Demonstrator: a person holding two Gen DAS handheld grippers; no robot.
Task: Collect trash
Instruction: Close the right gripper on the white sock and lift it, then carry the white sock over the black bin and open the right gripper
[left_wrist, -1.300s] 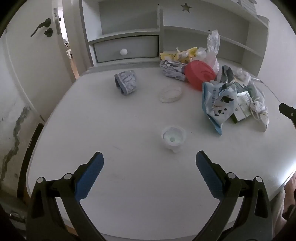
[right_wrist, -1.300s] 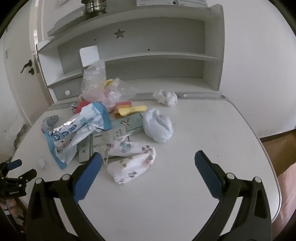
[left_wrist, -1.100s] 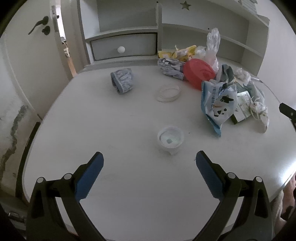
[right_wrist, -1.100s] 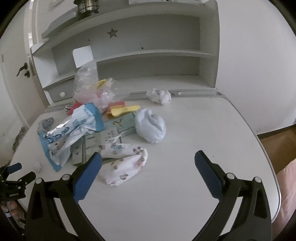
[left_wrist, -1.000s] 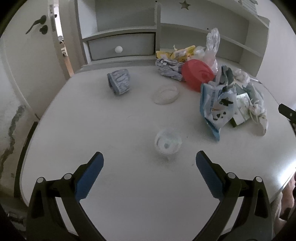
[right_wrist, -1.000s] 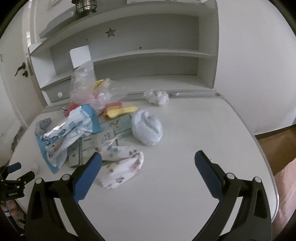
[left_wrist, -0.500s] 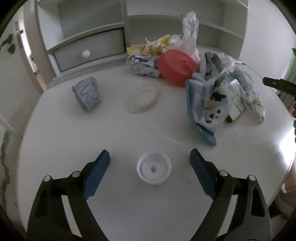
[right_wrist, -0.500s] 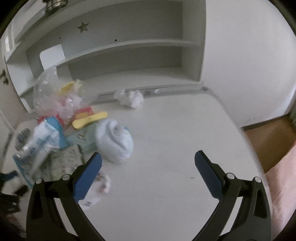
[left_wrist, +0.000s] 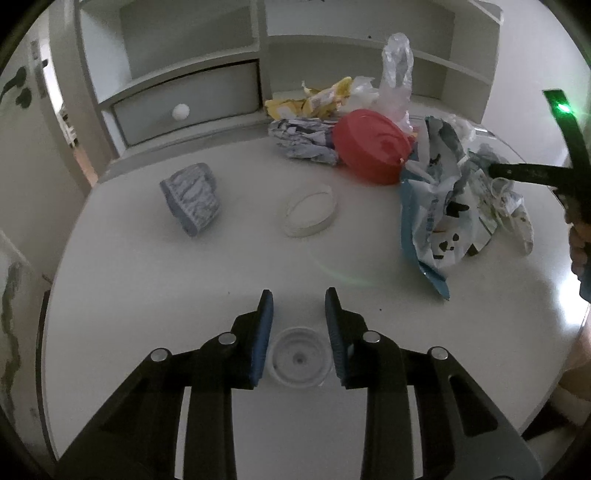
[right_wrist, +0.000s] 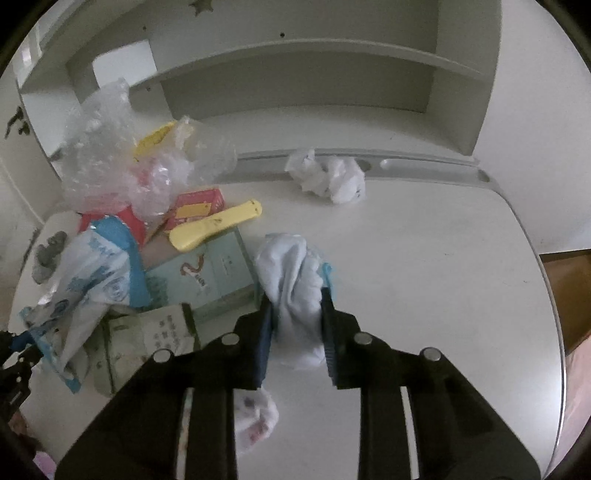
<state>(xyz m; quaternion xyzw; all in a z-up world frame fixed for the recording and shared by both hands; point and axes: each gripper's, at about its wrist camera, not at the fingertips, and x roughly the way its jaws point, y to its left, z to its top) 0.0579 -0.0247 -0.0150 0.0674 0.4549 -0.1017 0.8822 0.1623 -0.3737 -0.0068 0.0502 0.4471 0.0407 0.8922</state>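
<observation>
Left tool (left_wrist: 298, 319) sits low in its frame, its blue pads closed in around a small round white plastic cap (left_wrist: 298, 362) on the counter (left_wrist: 147, 295). Right tool (right_wrist: 295, 312) at lower centre pinches a crumpled pale-blue tissue wad (right_wrist: 291, 280), soft and bunched, beside a green box (right_wrist: 207, 277).

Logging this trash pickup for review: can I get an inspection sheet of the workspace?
Surface: white table, mostly bare on the left.
Job's things: small white cap; white cloth wad; crumpled tissue.
Clutter: red lid, blue-white bag, yellow wrappers, boxes.
Grippers: left tongs straddle the cap; right tongs shut on the cloth wad.
Cables: nothing seen.
Surroundings: shelf unit with drawer.
</observation>
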